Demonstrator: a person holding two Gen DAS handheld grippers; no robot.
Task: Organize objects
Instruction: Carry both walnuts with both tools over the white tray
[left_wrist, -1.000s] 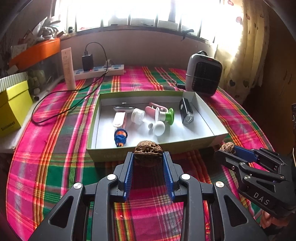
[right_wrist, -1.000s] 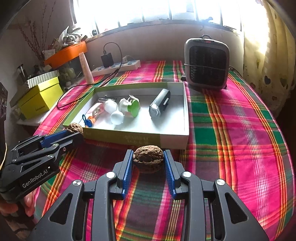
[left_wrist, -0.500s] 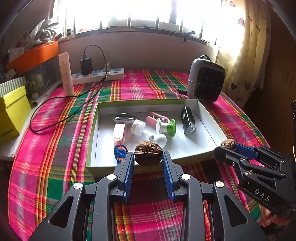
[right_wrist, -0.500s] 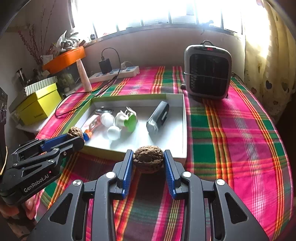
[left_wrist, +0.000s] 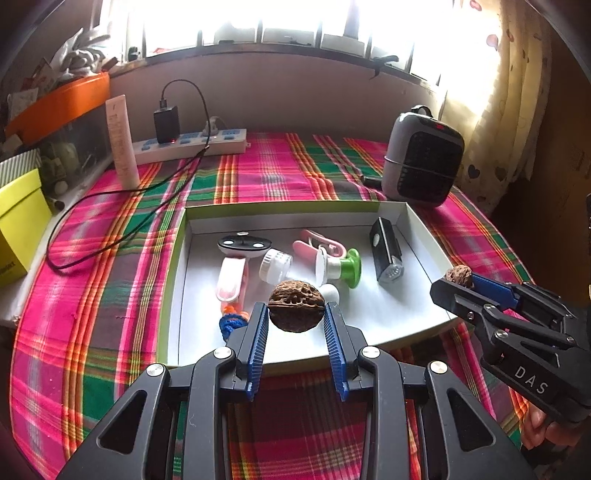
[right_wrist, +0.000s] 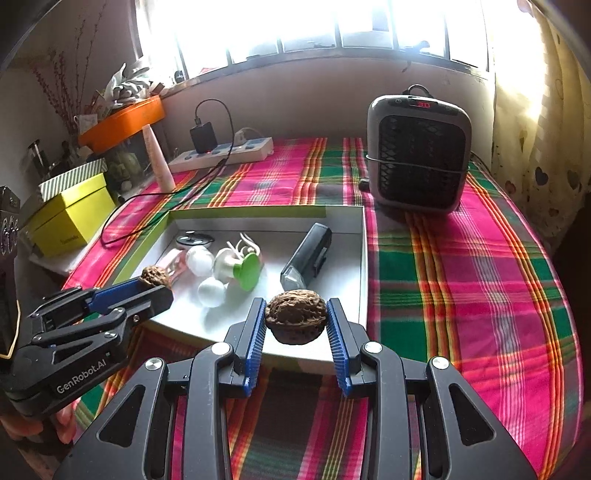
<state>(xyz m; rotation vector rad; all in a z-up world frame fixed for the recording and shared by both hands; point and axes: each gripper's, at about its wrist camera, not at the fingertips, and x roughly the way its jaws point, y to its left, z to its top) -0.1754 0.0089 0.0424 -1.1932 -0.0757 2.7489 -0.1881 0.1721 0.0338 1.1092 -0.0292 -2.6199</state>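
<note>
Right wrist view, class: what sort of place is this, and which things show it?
Probably a room in a home, not a lab: a plaid tablecloth, a small space heater, a heart-patterned curtain and a power strip beneath the window.

Two walnuts show: one (left_wrist: 296, 311) between the left gripper's (left_wrist: 296, 325) pads, one (right_wrist: 295, 321) between the right gripper's (right_wrist: 295, 325) pads. Two grippers, then, each clamped on a nut.

One shallow white tray (left_wrist: 424, 236) with green outer walls sits mid-table. Inside it: one black flashlight (left_wrist: 386, 254) at the right, one green-and-white spool (left_wrist: 338, 267) in the middle, one pink clip (left_wrist: 319, 243) behind it, one white round cap (left_wrist: 275, 264), one white ball (right_wrist: 211, 291), one black oval piece (left_wrist: 244, 244) at the far left, and one pink-and-white handled tool (left_wrist: 231, 277) with a blue and orange end.

Beyond the tray: one grey heater (right_wrist: 419, 153) far right, one power strip (left_wrist: 192, 146) far left with one black charger (left_wrist: 167, 123) plugged in, one pale tube (left_wrist: 122, 146) standing, one yellow box (right_wrist: 70, 218) at the left edge.
</note>
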